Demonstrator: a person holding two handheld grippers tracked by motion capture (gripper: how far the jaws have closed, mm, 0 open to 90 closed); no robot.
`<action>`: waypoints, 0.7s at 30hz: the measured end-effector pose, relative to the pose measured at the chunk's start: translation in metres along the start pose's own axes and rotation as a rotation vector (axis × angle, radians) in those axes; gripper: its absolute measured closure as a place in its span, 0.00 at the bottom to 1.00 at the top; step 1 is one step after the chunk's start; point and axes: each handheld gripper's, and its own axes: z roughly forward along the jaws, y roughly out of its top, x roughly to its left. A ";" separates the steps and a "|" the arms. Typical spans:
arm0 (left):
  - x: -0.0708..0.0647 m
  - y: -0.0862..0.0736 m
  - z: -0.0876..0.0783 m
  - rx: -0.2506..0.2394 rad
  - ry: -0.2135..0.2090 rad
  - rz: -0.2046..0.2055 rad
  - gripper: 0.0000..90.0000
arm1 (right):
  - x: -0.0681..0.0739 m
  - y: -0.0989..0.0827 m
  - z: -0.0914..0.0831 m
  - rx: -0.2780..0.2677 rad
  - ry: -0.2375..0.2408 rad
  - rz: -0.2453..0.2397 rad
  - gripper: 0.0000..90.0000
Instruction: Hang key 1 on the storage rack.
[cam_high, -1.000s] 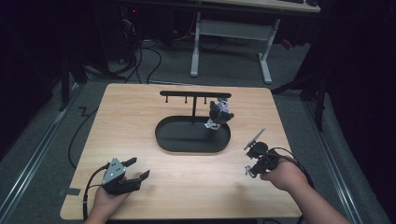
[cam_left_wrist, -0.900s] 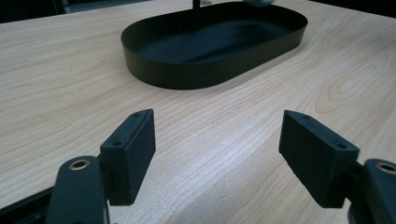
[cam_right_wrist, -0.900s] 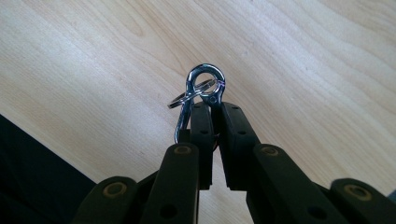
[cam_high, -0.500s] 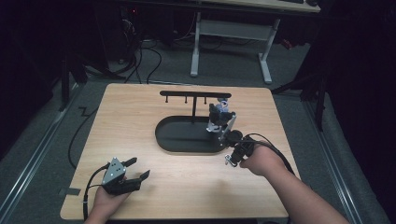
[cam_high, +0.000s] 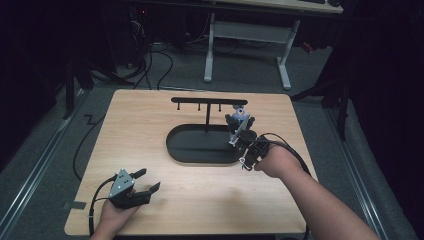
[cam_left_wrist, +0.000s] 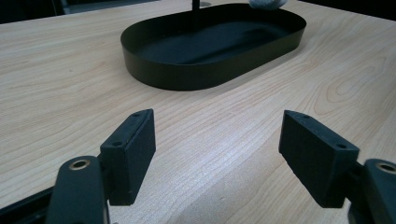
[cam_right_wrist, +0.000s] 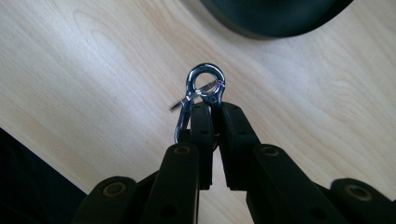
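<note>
Wooden table (cam_high: 150, 130); right tongs (cam_right_wrist: 211, 103) clamp metal clip (cam_right_wrist: 201, 91); left tongs (cam_left_wrist: 217, 140) agape near black tray (cam_left_wrist: 187, 77).

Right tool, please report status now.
Right tool shut on metal clip, beside tray. Left tool open, idle. Nothing in the way.

Left tongs (cam_high: 142, 182) gaping wide, right tongs (cam_right_wrist: 212, 107) pinched together
</note>
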 end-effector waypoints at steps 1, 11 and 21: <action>0.000 0.000 0.000 0.000 0.000 0.000 0.31 | 0.000 0.002 -0.002 0.002 -0.003 0.007 0.95; 0.000 0.000 0.000 0.001 -0.002 0.002 0.31 | -0.010 0.026 -0.031 -0.032 -0.012 0.028 0.95; 0.001 0.000 -0.001 -0.001 -0.004 0.000 0.31 | -0.022 0.047 -0.049 -0.060 -0.025 0.028 0.95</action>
